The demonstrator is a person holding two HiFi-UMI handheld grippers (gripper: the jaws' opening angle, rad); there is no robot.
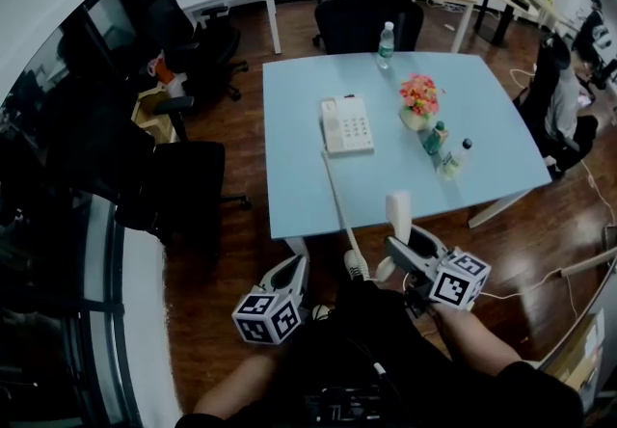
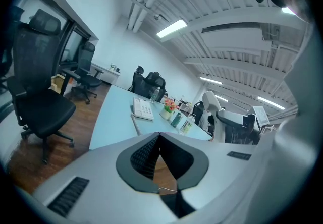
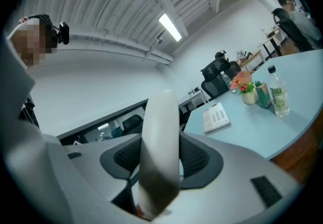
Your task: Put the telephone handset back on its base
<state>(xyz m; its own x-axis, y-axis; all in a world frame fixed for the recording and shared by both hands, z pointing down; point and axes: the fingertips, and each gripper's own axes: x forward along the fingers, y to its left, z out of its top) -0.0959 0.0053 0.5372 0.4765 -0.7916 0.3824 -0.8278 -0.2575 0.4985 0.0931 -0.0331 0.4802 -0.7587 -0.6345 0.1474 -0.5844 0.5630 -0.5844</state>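
Handset [image 3: 160, 132] stood clamped upright between the right gripper's [image 3: 161, 155] jaws. Base [image 1: 347, 124] lay well ahead of it on the counter [image 1: 299, 185]. Left gripper [image 2: 159, 137] was closed, empty.

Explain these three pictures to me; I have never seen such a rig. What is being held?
There is no robot: a person holds a hand-held gripper in each hand. One picture comes from a camera on the person's head, looking down; the other two look along each gripper's jaws. On the pale blue table stand the telephone base, a flower pot and three bottles. The right hand-held gripper clamps the white handset, whose cord leads towards the base. The left hand-held gripper is shut and empty.
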